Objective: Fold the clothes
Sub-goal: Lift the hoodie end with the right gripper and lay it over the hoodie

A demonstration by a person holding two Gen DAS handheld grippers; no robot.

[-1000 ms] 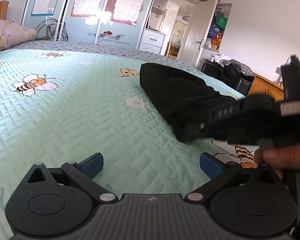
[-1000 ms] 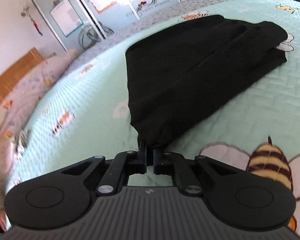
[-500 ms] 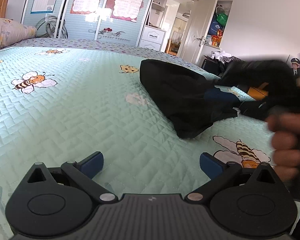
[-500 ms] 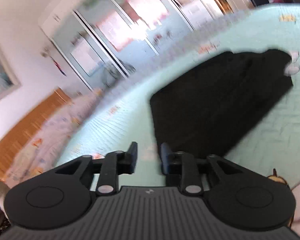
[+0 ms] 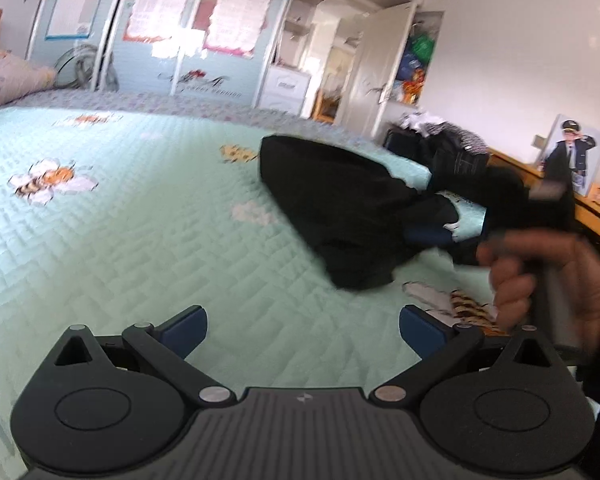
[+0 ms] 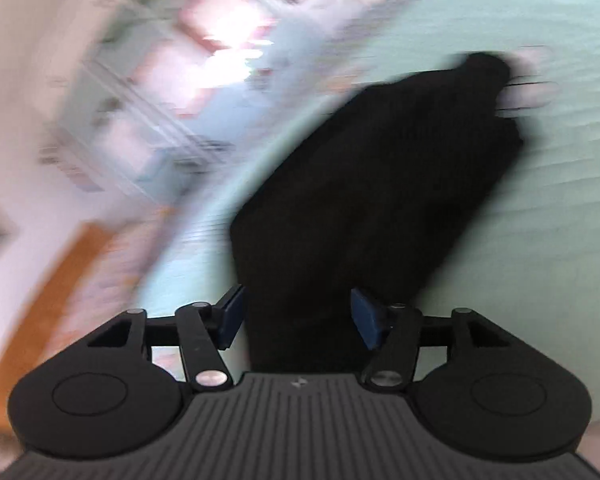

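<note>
One black garment [image 5: 340, 208] on bed [image 5: 140, 220]; two claws.

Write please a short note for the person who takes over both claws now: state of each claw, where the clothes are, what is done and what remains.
Left claw: open, holds nothing, low over the green bedspread.
Right claw: jaws opening; the black garment shows between the pads, no grip on it visible.
Garment: lies on the bedspread as a folded bundle, to the right of the left claw.
Done: it seems folded at least once; the edges look loose.
Left: probably tidy it or fold once more. The right view is blurred, so check first.
</note>
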